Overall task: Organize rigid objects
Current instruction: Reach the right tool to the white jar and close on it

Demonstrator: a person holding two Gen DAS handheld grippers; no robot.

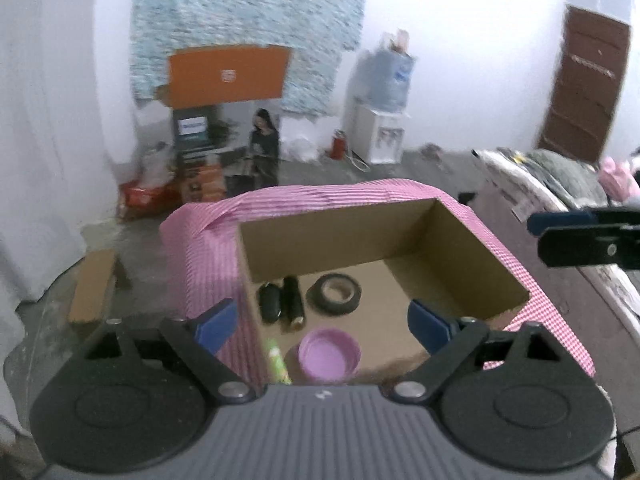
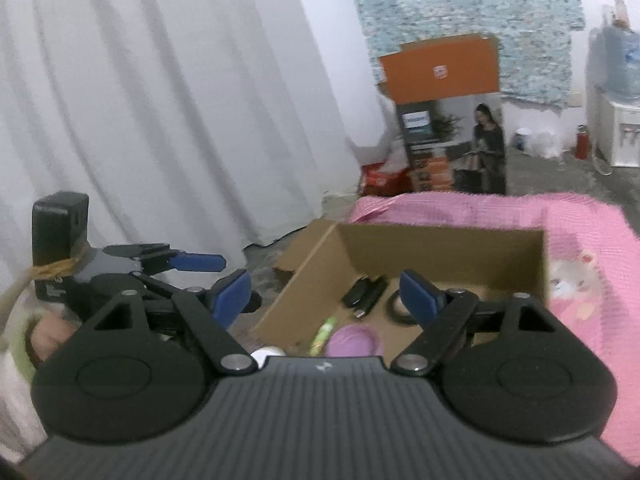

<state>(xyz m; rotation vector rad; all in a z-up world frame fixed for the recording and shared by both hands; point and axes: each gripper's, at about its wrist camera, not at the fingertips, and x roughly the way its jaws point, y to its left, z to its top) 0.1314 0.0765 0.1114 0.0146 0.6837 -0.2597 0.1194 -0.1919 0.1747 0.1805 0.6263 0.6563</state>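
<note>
An open cardboard box (image 1: pixel 344 236) on a pink checked cloth (image 1: pixel 200 248) holds a roll of black tape (image 1: pixel 334 292), two dark cylinders (image 1: pixel 282 300), a purple lid (image 1: pixel 329 355) and a green tube (image 1: pixel 276 362). The left gripper (image 1: pixel 326 326) and right gripper (image 2: pixel 326 298) both hover spread wide, empty. No lettering is legible.

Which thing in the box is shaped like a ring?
The black tape roll in the cardboard box. It has a hole through its middle; the purple lid is a closed dish.
</note>
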